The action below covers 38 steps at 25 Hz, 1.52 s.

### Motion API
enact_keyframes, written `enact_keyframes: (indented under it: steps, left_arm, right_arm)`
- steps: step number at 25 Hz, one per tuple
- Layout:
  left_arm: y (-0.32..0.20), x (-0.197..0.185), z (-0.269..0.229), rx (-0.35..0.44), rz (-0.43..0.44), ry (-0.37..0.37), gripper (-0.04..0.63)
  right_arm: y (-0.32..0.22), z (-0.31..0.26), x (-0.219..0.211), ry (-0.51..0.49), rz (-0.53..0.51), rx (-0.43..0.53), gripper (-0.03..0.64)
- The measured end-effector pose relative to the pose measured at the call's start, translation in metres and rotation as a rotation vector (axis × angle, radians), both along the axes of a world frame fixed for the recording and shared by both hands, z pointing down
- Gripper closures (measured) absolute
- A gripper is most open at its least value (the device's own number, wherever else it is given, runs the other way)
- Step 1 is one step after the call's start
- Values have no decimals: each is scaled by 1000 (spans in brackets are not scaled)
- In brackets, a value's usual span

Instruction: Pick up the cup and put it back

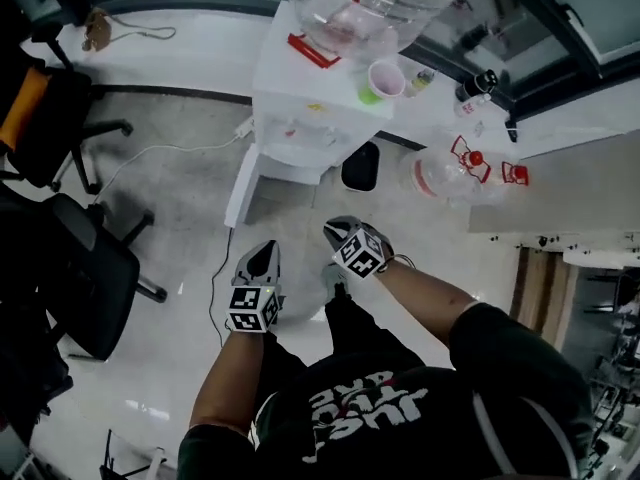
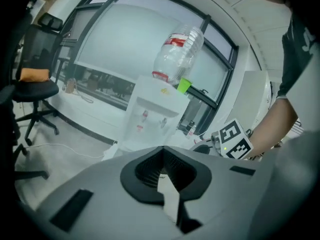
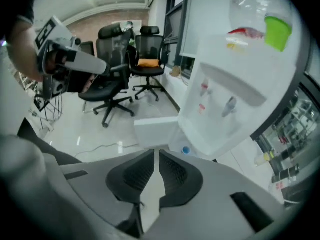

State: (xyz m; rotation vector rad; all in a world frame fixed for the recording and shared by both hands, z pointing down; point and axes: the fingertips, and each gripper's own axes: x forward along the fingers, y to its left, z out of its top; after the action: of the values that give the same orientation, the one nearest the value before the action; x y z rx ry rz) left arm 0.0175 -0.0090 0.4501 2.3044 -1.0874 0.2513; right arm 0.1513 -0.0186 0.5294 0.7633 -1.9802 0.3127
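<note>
Approach looks like the step in hand, since neither gripper is near the cup yet. The white water dispenser point(image 1: 312, 118) stands on the floor ahead of the person and serves as the marker for everything else. On top of the dispenser sits a big clear water bottle point(image 1: 372, 3), neck down, taking up most of that top. In front of the dispenser and well below its top are the two grippers. The left gripper point(image 1: 264, 250) has its jaws closed together with nothing between them. The right gripper point(image 1: 336, 227) has its jaws almost together, only a thin slit between the pads, and nothing in it either. The cup point(image 1: 386, 78) stands upright on the dispenser's top, at the corner just beside the bottle; it is green outside and pale inside.

To do this well, the right gripper seems the better choice, as it is nearer the cup's side of the dispenser. Its jaws probably need to spread wider than the cup before they arrive. Coming in from the side away from the bottle should avoid knocking it. A level grip around the cup's wall, a straight lift, then a flat return to the same corner would suit. The cup looks light and could tip if nudged.
</note>
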Motion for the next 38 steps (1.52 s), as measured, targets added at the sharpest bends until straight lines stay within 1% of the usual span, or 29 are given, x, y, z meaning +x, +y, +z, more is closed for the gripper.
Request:
enact_keyframes:
  steps: [4,6,8,11,15,18,21,25,30,34,38]
  left_arm:
    - [1,-4,-89,58,43,22,588]
    - [1,-13,-133,88,68,32,588]
    - [2,-25,-176,136,108,35,588]
    - [10,-42,-235,207,179,45,588]
    - [25,-55,-302,298,281,29,588]
    - [39,-55,-340,325,317,40,588]
    - [49,-39,-369,332,329,70,588]
    - [56,-9,-397,380,320,82,588]
    - [67,36,-417,383,290,134,588]
    - [66,59,-429,390,279,147,588]
    - [66,64,-428,391,263,132,588]
  right_arm:
    - [-4,-100,0,-105,113,57,565]
    - [-5,-143,0,-157,187,88,568]
    - [-4,-187,-6,-209,245,123,571]
    - [9,-251,-21,-279,290,186,572]
    - [27,-325,-33,-363,339,272,580]
    - [49,-371,-32,-425,371,306,583]
    - [64,-412,-14,-495,393,343,583]
    - [74,-455,22,-546,387,397,583]
    - [90,-500,57,-622,319,452,584]
    - [96,-521,70,-628,258,491,584]
    - [97,-521,76,-634,243,498,584]
